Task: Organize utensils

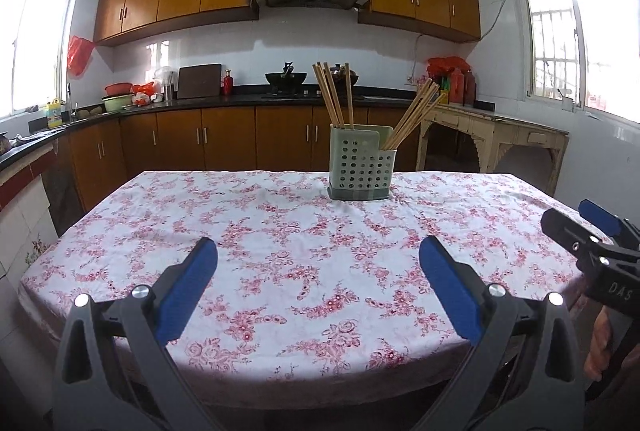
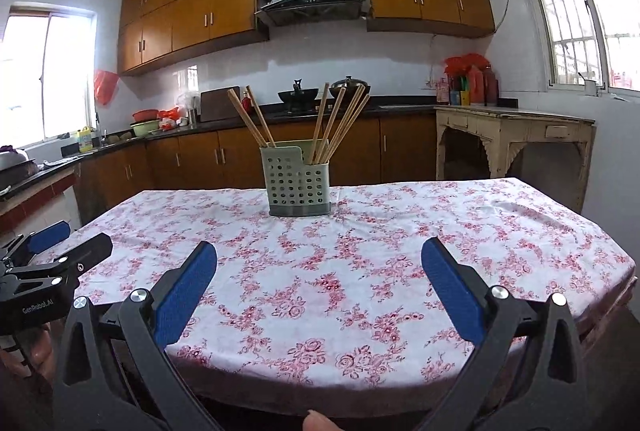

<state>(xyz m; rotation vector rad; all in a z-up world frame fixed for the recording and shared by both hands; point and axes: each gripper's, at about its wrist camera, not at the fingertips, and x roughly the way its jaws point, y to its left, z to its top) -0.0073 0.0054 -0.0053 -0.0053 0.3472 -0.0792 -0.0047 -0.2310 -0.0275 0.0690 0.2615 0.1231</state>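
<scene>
A pale green perforated utensil holder (image 1: 360,163) stands upright on the far middle of the floral tablecloth; it also shows in the right wrist view (image 2: 298,181). Wooden chopsticks (image 1: 334,95) stand in its back compartment, and more chopsticks (image 1: 412,113) lean right in the front one. In the right wrist view the chopsticks (image 2: 338,123) fan out the same way. My left gripper (image 1: 318,251) is open and empty over the near table. My right gripper (image 2: 318,257) is open and empty too, and shows in the left wrist view (image 1: 576,221).
The table (image 1: 200,231) has a pink floral cloth and its near edge lies just below my grippers. Kitchen counters with a wok (image 1: 285,78) run along the back wall. A worn cream side table (image 1: 496,135) stands at the right.
</scene>
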